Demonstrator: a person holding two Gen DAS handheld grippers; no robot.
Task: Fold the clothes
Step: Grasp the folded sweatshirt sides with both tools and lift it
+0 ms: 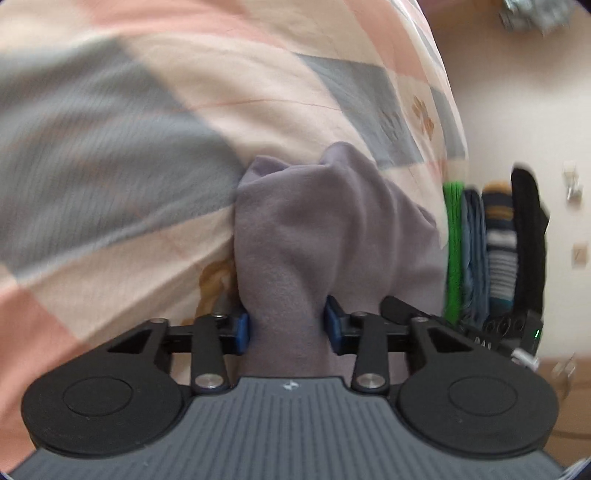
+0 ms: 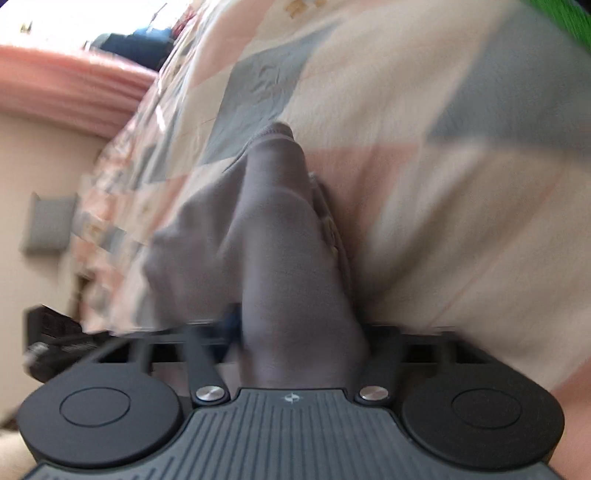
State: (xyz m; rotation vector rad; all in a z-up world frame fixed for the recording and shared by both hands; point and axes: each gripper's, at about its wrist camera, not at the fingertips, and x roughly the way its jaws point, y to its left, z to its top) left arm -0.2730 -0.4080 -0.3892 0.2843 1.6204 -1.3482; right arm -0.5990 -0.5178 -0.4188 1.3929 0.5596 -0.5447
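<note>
While over patchwork quilt — left hand-held gripper, right hand-held gripper each pinch grey garment — no legible writing

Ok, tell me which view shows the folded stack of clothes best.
Left wrist. The stack sits unobstructed at the right edge beyond the grey garment: green, blue, striped and black layers. The right wrist view catches only a blurred green sliver at the top right corner.

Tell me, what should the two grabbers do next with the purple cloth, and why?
Probably pull apart to stretch it flat over the checked bedspread. The left gripper and right gripper each pinch a bunched part of the purple cloth, which hangs crumpled, not spread.
</note>
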